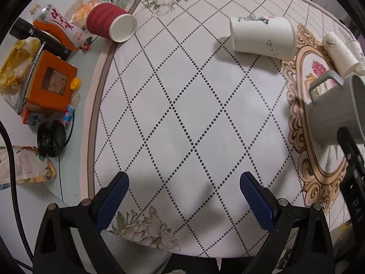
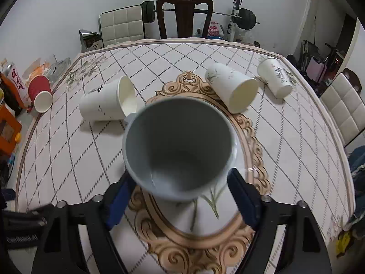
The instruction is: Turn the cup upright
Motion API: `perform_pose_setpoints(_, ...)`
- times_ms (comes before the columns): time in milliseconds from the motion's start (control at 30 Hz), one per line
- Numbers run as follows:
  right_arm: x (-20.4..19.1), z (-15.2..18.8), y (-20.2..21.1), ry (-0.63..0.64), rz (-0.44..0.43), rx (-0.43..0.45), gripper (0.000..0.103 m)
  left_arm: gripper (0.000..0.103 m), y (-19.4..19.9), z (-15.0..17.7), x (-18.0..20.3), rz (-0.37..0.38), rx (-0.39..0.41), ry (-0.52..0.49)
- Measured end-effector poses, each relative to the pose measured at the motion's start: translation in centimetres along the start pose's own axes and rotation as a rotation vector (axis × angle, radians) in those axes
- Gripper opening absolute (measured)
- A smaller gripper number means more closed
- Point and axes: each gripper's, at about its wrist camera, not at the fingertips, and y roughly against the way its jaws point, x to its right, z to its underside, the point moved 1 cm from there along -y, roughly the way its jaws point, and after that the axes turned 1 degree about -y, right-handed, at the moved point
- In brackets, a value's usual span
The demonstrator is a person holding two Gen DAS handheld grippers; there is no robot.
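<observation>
A grey mug (image 2: 178, 148) with a handle stands between the blue pads of my right gripper (image 2: 182, 189), mouth up and tilted toward the camera, over the ornate oval on the tablecloth; the pads press its sides. The mug also shows in the left wrist view (image 1: 335, 109) at the far right. My left gripper (image 1: 184, 189) is open and empty above bare tablecloth. Three white paper cups lie on their sides: one left of the mug (image 2: 107, 102), one behind it (image 2: 230, 86), one far right (image 2: 276, 77). A red cup (image 2: 41, 93) lies at the left edge.
Left of the table, a ledge holds an orange box (image 1: 50, 84), a drink bottle (image 1: 57, 25), bags and a black round object (image 1: 51, 138). A dark wooden chair (image 2: 184, 13) and a barbell rack stand behind the table; a white chair (image 2: 344, 111) stands at the right.
</observation>
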Motion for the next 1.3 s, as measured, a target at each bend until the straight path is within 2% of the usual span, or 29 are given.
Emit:
perform_pose_setpoints(267,1.5,1.1,5.5,-0.026,0.025,0.004,0.094,0.099,5.4,1.8,-0.2,0.015,0.088,-0.009)
perform_pose_setpoints(367,2.5,0.9,8.2,-0.03,0.034,0.002,0.103,0.099,8.6,3.2,0.1,0.031,0.137,-0.007)
perform_pose_setpoints(600,5.8,-0.4,16.2,-0.033,0.041,-0.001,0.103,0.099,16.3,6.0,0.8,0.065,0.26,0.008)
perform_pose_setpoints(700,6.8,-0.8,20.2,-0.012,0.037,0.022,0.103,0.099,20.3,7.6,1.1,0.075,0.325,0.008)
perform_pose_setpoints(900,8.4,-1.2,27.3,-0.009,0.012,0.053,0.103,0.099,25.9,10.2,0.9,0.094,0.42,0.022)
perform_pose_setpoints(1033,9.3,-1.2,31.2,-0.003,0.006,0.078,0.103,0.099,28.1,11.8,0.6,0.112,0.444,0.026)
perform_pose_setpoints(1300,9.9,-0.4,36.6,0.012,-0.005,0.109,0.103,0.099,31.1,14.3,0.2,0.117,0.492,0.033)
